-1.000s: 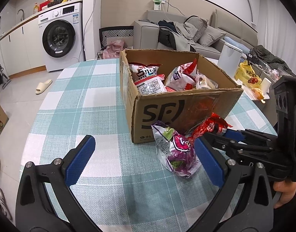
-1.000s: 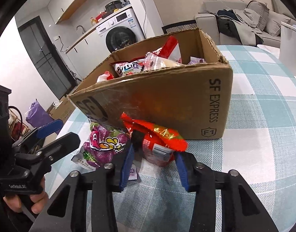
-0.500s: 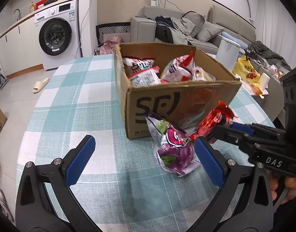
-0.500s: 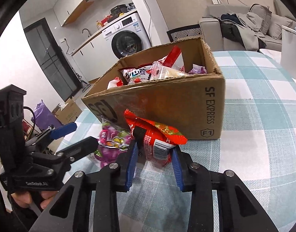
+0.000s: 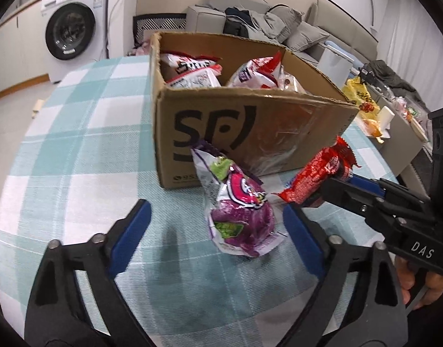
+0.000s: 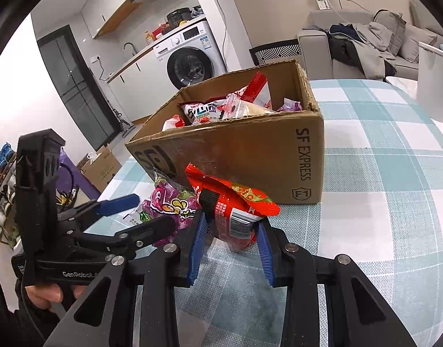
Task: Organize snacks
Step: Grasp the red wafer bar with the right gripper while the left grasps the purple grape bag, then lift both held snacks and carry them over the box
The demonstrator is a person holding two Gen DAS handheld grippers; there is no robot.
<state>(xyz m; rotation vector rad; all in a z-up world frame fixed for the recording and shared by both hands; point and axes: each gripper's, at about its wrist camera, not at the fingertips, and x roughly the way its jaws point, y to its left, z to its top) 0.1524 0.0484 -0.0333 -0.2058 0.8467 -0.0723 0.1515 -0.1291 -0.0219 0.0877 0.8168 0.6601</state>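
An open cardboard box (image 5: pixel 250 127) marked SF holds several snack bags and stands on the checked tablecloth; it also shows in the right wrist view (image 6: pixel 250 156). A purple snack bag (image 5: pixel 238 211) lies in front of the box, between the wide-open fingers of my left gripper (image 5: pixel 218 234). My right gripper (image 6: pixel 231 248) is shut on a red snack bag (image 6: pixel 235 211) and holds it just above the table in front of the box. The red bag (image 5: pixel 316 176) shows in the left wrist view too, right of the purple bag. The purple bag also appears in the right wrist view (image 6: pixel 172 205).
The round table's teal and white cloth (image 5: pixel 76 150) spreads left of the box. A washing machine (image 5: pixel 73 29) and a grey sofa (image 5: pixel 264 26) stand behind. A low side table (image 5: pixel 395 127) with snacks is at the right. A small carton (image 6: pixel 101 167) sits on the floor.
My right gripper has closed on the red bag and lifted it slightly. My left gripper has moved forward toward the purple bag, still open.
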